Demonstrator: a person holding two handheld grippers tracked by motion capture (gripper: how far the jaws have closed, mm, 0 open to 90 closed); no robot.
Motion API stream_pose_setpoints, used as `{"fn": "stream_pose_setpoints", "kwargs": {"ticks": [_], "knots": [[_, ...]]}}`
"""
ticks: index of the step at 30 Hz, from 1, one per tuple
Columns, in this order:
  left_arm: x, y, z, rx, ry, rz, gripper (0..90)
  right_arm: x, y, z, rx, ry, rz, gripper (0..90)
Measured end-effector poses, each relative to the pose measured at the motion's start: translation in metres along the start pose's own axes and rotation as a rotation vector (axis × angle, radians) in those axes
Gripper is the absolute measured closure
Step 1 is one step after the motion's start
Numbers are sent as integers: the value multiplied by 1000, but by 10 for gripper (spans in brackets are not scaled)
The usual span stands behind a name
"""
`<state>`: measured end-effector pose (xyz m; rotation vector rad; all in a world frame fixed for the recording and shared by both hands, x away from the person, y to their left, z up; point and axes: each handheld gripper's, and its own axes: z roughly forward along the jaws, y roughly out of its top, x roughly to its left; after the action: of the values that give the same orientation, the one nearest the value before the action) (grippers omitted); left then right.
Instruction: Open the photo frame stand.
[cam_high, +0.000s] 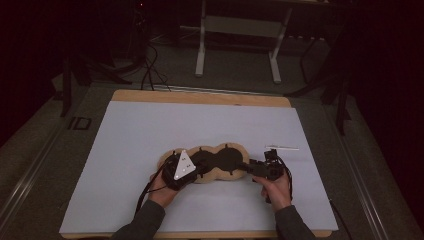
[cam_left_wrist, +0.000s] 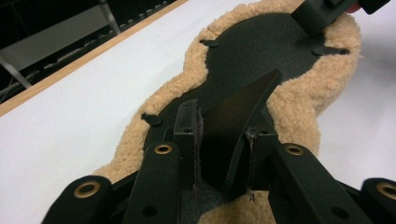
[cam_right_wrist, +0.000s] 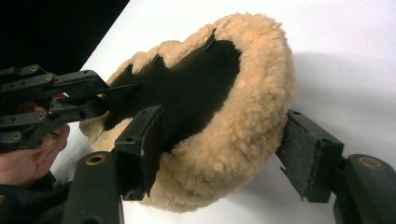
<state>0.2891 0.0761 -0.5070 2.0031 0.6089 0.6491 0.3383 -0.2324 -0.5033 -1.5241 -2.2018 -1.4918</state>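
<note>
A tan fleece pad (cam_high: 231, 176) with a black three-lobed backing (cam_high: 223, 158) lies on the white sheet (cam_high: 150, 140). My left gripper (cam_high: 196, 168), with its grey plate, is over the pad's left lobe. In the left gripper view it (cam_left_wrist: 224, 135) is shut on a black flap (cam_left_wrist: 243, 100) that stands up from the backing (cam_left_wrist: 261, 42). My right gripper (cam_high: 246, 166) grips the pad's right end. In the right gripper view it (cam_right_wrist: 219, 140) has one jaw on the backing (cam_right_wrist: 196, 93) and the other against the fleece rim (cam_right_wrist: 252, 107). The left gripper (cam_right_wrist: 100, 95) shows there too.
A thin white stick (cam_high: 282, 148) lies on the sheet just beyond my right hand. The wooden table edge (cam_high: 200, 96) runs along the far side. A metal stand (cam_high: 237, 30) and cables (cam_high: 147, 70) are on the dark floor behind.
</note>
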Motion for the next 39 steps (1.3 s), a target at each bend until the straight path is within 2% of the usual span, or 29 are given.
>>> {"fn": "stream_pose_setpoints", "kwargs": {"ticks": [3,9,17,21,24,25,32,35,39], "knots": [[2,-1,-3,-15,-11,-14,716,-2,1,-4,-15,30,22,401],[0,-2,-5,-7,-23,-7,682,-3,0,-5,-18,54,55,456],[0,-1,-11,2,-53,1,625,-2,0,-8,-37,76,59,509],[-1,0,-12,33,-67,7,578,-3,0,-9,-39,83,59,538],[-1,0,-13,43,-70,2,555,-4,-1,-9,-36,85,64,550],[0,0,-15,56,-80,-12,533,-5,-1,-9,-38,87,64,561],[2,-2,-24,73,-114,-21,483,-4,0,-11,-47,93,62,594],[5,-9,-29,85,-139,-23,484,-4,-1,-11,-46,89,60,610],[12,-18,-36,81,-154,-54,465,-5,-1,-11,-47,91,60,615]]}}
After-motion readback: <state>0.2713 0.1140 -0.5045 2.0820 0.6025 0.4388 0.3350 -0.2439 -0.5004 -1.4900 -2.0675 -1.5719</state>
